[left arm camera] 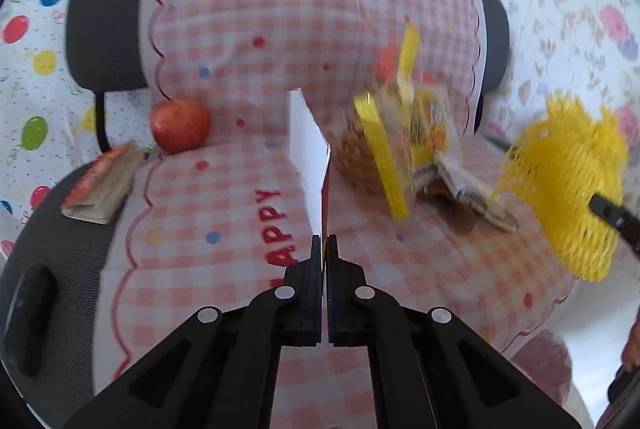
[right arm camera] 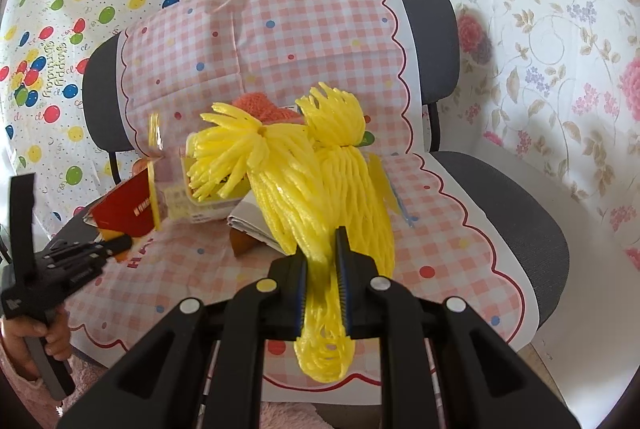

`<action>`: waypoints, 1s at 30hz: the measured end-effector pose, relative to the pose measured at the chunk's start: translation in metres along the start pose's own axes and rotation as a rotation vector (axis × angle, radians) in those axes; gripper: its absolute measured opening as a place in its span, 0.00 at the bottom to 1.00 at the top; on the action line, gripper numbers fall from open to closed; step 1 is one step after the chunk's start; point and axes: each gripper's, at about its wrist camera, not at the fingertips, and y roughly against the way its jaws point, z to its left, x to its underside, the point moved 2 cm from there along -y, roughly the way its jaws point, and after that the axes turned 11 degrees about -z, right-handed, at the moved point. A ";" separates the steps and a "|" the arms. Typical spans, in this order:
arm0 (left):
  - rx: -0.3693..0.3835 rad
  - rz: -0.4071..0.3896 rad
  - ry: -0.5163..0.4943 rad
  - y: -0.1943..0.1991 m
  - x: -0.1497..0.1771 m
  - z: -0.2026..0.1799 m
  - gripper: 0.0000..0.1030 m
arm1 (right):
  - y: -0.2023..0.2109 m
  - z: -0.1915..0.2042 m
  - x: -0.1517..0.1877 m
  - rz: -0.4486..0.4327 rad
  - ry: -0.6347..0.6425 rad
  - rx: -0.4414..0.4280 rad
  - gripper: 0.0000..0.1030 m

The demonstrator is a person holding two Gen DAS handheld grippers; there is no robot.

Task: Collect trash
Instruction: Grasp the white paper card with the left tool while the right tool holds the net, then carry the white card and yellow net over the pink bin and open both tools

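- Two grippers, both pinched: the left gripper (left arm camera: 324, 243) clamps a thin white card (left arm camera: 308, 149), the right gripper (right arm camera: 325, 249) a yellow foam fruit net (right arm camera: 320, 197).
- Both are held above the pink checked cloth (left arm camera: 224, 189) on the chair.
- Farther back lies a red apple (left arm camera: 180, 125).

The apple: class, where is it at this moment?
In the left wrist view, the apple sits on the left of the checkered chair cover, against the backrest, just beyond the small book.
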 end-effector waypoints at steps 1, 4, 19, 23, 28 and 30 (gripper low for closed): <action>0.002 -0.030 0.004 0.011 -0.005 0.003 0.01 | 0.002 0.000 -0.001 -0.006 0.002 0.001 0.12; 0.018 -0.082 0.006 0.032 -0.014 0.005 0.01 | 0.008 0.004 -0.003 -0.026 0.002 -0.003 0.12; 0.270 -0.170 -0.093 0.104 -0.019 -0.081 0.01 | 0.051 -0.014 -0.017 -0.087 -0.062 0.005 0.12; 0.372 -0.151 -0.139 0.103 -0.008 -0.120 0.02 | 0.076 -0.030 -0.013 -0.099 -0.077 0.055 0.12; 0.484 -0.098 -0.156 0.095 0.010 -0.157 0.02 | 0.106 -0.051 0.003 -0.087 -0.091 0.132 0.13; 0.519 -0.073 -0.172 0.093 0.018 -0.172 0.02 | 0.120 -0.061 0.014 -0.067 -0.101 0.169 0.13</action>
